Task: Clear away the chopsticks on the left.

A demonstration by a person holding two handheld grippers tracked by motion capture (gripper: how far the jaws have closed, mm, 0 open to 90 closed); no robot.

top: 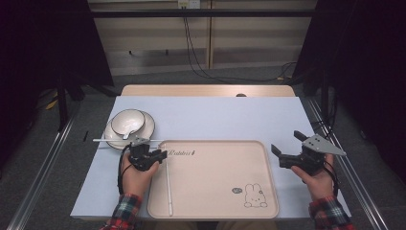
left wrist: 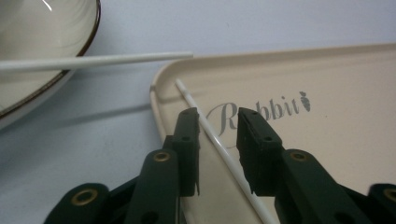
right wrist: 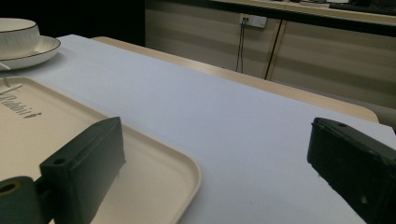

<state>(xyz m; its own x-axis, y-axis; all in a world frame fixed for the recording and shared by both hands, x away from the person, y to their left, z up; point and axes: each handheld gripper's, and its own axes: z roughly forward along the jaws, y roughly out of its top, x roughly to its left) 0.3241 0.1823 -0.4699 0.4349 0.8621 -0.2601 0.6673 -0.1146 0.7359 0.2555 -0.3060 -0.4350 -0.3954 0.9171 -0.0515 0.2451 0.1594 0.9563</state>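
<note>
Nearest the surface's front edge, the pink tray (top: pixel 215 191) was seen lying on the pale blue surface (top: pixel 215 117), with a rabbit drawing (top: pixel 254 196) toward its front right corner. One white chopstick (top: pixel 168 184) was laid inside the tray along its left edge, running from front to back. Over the tray's back left corner the left gripper (top: pixel 160 154) was held, and in the left gripper view its fingers (left wrist: pixel 188 140) were seen slightly apart on either side of that chopstick (left wrist: pixel 219 144), one finger just beside it; whether it was touched could not be told, and no clamping was shown. Beside the tray's right edge the right gripper (top: pixel 287 146) was held, its fingers (right wrist: pixel 86 163) spread wide apart with nothing between them. A second white chopstick (top: pixel 127 140) was found lying crosswise just beyond the tray's back left corner, its far end resting over the rim of a plate (top: pixel 147 125). On that plate, near the surface's back left corner, a bowl (top: pixel 128 120) with a dark rim was set.
</note>
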